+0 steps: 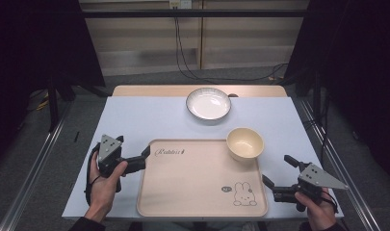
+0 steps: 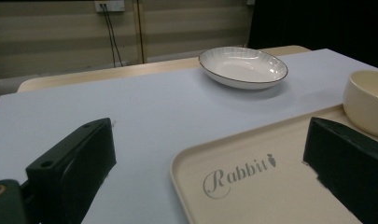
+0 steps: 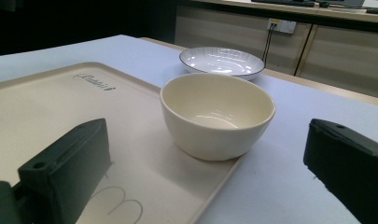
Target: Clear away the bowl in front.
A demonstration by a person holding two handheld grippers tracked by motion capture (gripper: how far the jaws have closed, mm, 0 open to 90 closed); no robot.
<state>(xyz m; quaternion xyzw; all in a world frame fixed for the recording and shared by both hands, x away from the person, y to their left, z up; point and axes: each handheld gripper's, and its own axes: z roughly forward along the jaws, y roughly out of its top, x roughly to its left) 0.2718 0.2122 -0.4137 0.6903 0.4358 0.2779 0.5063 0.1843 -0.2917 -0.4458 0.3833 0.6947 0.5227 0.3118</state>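
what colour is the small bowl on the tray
Cream bowl, plain, no pattern; clearest in the right gripper view.

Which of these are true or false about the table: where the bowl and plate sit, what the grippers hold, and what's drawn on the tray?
1. The bowl sits at the far right corner of the tray. True.
2. The plate is on the tray. False: it rests on the table, beyond the tray.
3. The left gripper holds the bowl. False: its jaws are open and empty, at the tray's left edge.
4. The right gripper is open. True; it holds nothing.
5. The tray shows a cat. False: a rabbit is drawn near its right front corner.
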